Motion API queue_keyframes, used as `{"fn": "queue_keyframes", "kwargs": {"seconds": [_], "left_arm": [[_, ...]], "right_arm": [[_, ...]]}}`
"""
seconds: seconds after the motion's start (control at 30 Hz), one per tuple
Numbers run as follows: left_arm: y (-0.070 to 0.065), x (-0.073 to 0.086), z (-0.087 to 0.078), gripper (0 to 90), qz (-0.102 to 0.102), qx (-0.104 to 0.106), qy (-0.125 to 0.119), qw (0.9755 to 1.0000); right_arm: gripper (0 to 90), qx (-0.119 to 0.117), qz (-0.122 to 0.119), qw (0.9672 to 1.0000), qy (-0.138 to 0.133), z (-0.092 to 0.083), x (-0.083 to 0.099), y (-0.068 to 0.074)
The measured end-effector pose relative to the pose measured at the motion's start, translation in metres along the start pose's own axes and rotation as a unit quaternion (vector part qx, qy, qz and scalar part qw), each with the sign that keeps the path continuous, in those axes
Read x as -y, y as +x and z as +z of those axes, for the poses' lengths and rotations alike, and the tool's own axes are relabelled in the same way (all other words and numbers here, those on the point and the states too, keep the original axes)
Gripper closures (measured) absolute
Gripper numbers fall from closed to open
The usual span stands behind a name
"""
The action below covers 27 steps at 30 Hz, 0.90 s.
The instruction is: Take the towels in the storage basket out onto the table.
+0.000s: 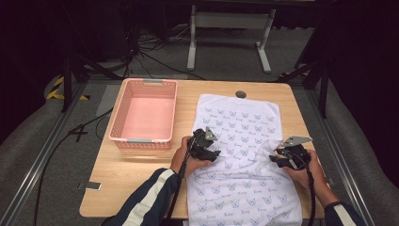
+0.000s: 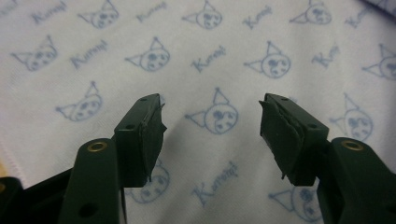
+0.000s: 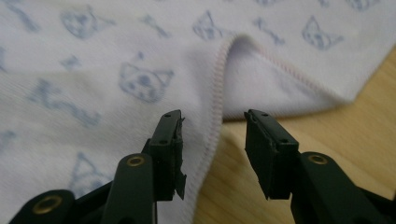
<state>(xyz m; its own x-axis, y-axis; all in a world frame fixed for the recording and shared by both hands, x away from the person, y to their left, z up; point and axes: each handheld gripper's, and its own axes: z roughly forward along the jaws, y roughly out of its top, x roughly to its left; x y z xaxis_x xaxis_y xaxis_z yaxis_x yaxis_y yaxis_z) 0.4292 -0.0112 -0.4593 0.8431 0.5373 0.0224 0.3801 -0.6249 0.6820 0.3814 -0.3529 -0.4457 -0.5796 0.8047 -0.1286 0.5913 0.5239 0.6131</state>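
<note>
1. A white printed cloth (image 1: 240,155) lies spread flat on the wooden table (image 1: 127,179), covering its right half from near the far edge to the near edge, where it hangs over.
2. The cloth is pale white with a repeating light-blue print: small cartoon heads with two pointed ears, alternating with a slanted script word.
3. In the left gripper view the word begins with "K" and looks like "Kuromi", but the letters are too soft to read for certain.
4. In the right gripper view the cloth's (image 3: 140,70) hem shows a stitched edge with a faint pink line, and one part of the edge is turned up in a fold above the bare wood.
5. The left hand-held gripper (image 1: 210,147) is over the cloth's left part; its jaws stand apart with nothing between them, the cloth (image 2: 210,70) lying beyond.
6. The right hand-held gripper (image 1: 280,159) is at the cloth's right edge; its jaws are apart, the hem running between them without being pinched.
7. A pink plastic basket (image 1: 143,140) stands on the table's left, just beside the cloth.
</note>
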Motion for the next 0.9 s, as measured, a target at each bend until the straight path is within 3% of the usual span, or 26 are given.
{"fn": "queue_keyframes", "kwargs": {"seconds": [0.03, 0.17, 0.27, 0.33, 0.43, 0.57, 0.67, 0.7, 0.73, 0.77, 0.87, 0.9], "left_arm": [[0.000, 0.001, 0.001, 40.4, 0.015, -0.011, 0.010, 0.9998], [0.003, 0.006, -0.003, 41.7, -0.010, 0.001, 0.014, 0.9999], [0.001, 0.013, -0.007, 41.9, -0.020, 0.005, 0.003, 0.9998], [-0.004, 0.017, -0.011, 42.0, -0.018, 0.006, 0.007, 0.9998], [-0.015, 0.021, -0.016, 41.9, -0.013, 0.012, 0.010, 0.9998], [-0.032, 0.027, -0.024, 41.5, 0.015, 0.039, 0.028, 0.9987], [-0.039, 0.031, -0.031, 41.5, 0.014, 0.076, 0.033, 0.9964], [-0.039, 0.031, -0.034, 41.1, 0.029, 0.075, 0.037, 0.9960], [-0.038, 0.031, -0.035, 38.4, 0.033, 0.069, 0.032, 0.9966], [-0.035, 0.030, -0.036, 36.0, 0.030, 0.061, 0.024, 0.9974], [-0.020, 0.025, -0.034, 34.2, -0.004, 0.036, 0.002, 0.9993], [-0.016, 0.024, -0.031, 33.2, -0.012, 0.025, -0.005, 0.9996]], "right_arm": [[56.8, -0.004, 0.012, 0.9999, -0.003, -0.002, 0.003, -0.003], [57.6, 0.020, 0.043, 0.9988, 0.012, -0.013, 0.017, -0.015], [57.2, 0.027, 0.065, 0.9973, 0.022, -0.025, 0.031, -0.020], [56.8, 0.015, 0.097, 0.9950, 0.019, -0.035, 0.046, -0.022], [56.3, 0.007, 0.105, 0.9944, 0.015, -0.044, 0.058, -0.022], [55.2, 0.004, 0.101, 0.9948, 0.012, -0.058, 0.077, -0.015], [55.9, -0.002, 0.082, 0.9964, 0.021, -0.067, 0.084, -0.009], [55.5, -0.012, 0.072, 0.9971, 0.020, -0.070, 0.085, -0.005], [54.8, -0.016, 0.050, 0.9985, 0.012, -0.072, 0.083, -0.003], [54.1, -0.016, 0.043, 0.9989, -0.002, -0.074, 0.080, -0.002], [54.6, -0.024, 0.011, 0.9976, -0.064, -0.079, 0.055, -0.004], [54.8, -0.029, -0.010, 0.9965, -0.078, -0.076, 0.041, -0.005]]}}
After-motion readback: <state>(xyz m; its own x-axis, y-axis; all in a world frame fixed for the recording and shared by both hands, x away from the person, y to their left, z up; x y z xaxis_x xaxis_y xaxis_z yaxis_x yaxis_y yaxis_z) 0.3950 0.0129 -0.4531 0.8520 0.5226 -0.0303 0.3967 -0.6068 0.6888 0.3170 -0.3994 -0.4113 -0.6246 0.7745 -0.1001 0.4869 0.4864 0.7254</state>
